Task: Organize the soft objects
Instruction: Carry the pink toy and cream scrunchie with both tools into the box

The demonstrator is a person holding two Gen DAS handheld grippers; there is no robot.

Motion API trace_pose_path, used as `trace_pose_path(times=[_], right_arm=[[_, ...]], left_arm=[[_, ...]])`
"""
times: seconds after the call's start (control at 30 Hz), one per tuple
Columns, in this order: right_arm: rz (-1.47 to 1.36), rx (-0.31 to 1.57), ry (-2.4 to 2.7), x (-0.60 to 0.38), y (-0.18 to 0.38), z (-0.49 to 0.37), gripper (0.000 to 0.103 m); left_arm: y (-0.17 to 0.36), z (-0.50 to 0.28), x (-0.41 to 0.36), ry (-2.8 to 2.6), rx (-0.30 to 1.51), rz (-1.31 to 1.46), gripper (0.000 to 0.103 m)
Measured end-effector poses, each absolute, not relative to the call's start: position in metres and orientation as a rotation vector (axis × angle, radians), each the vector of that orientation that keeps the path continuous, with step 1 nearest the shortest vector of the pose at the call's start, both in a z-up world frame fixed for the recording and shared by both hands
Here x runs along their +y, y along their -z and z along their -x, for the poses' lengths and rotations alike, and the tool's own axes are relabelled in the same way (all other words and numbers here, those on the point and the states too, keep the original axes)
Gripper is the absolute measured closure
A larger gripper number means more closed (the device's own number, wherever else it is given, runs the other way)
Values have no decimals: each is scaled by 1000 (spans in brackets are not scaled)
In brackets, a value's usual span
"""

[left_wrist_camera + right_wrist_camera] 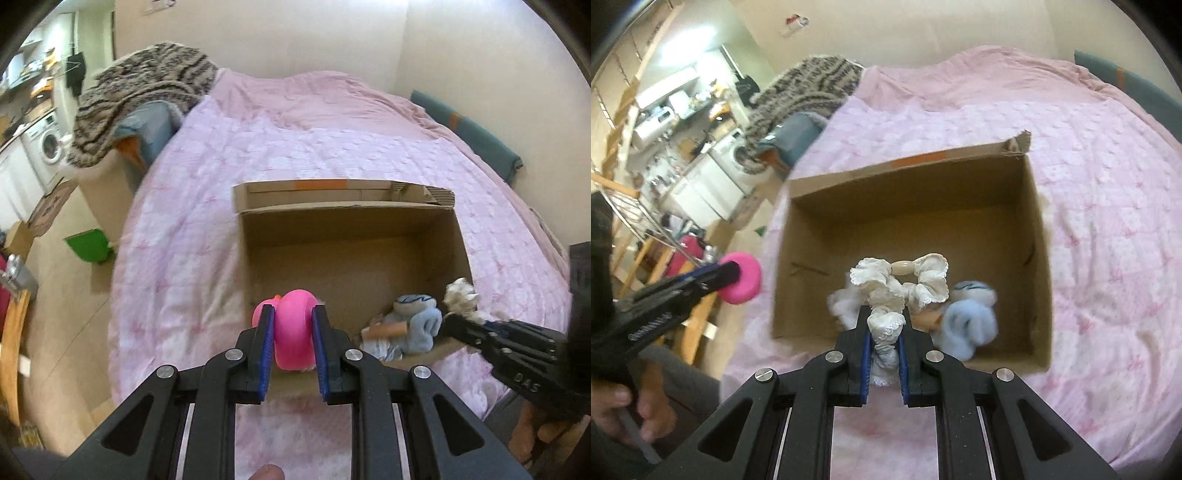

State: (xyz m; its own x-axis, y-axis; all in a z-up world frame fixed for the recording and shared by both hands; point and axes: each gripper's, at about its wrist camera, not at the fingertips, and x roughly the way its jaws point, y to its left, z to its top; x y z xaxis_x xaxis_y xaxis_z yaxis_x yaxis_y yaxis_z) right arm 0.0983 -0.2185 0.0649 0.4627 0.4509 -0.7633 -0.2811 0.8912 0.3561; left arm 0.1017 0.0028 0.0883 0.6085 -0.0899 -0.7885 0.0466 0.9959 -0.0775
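1. Left wrist view: the left gripper is clenched on a round pink toy, holding it at the near left corner of an open cardboard box that sits on a bed with a pink quilt. A blue plush toy already lies in the box's near right corner. The right gripper reaches in from the right, over that corner, gripping a white frilly cloth item.

2. Right wrist view: the right gripper grasps the white frilly cloth item above the near part of the box, just left of the blue plush toy. The left gripper holds the pink toy outside the box's left wall.

3. Progress, as a judgement: one soft thing is packed; two are held and not yet dropped in. No other loose soft toys show on the quilt, so the task looks near its end.
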Motion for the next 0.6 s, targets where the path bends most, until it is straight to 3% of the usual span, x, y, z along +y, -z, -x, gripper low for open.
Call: trace_pose_path(times=[0.33,0.6], right_arm=[[-201,1119,-455,-205,-13,-120,89],[-215,1140,-446,-204,-3,-126,89]], left_arm=[[-18,-125,-22,76,979,-36,85],[-3,-126,-14,69,1018,23,85]])
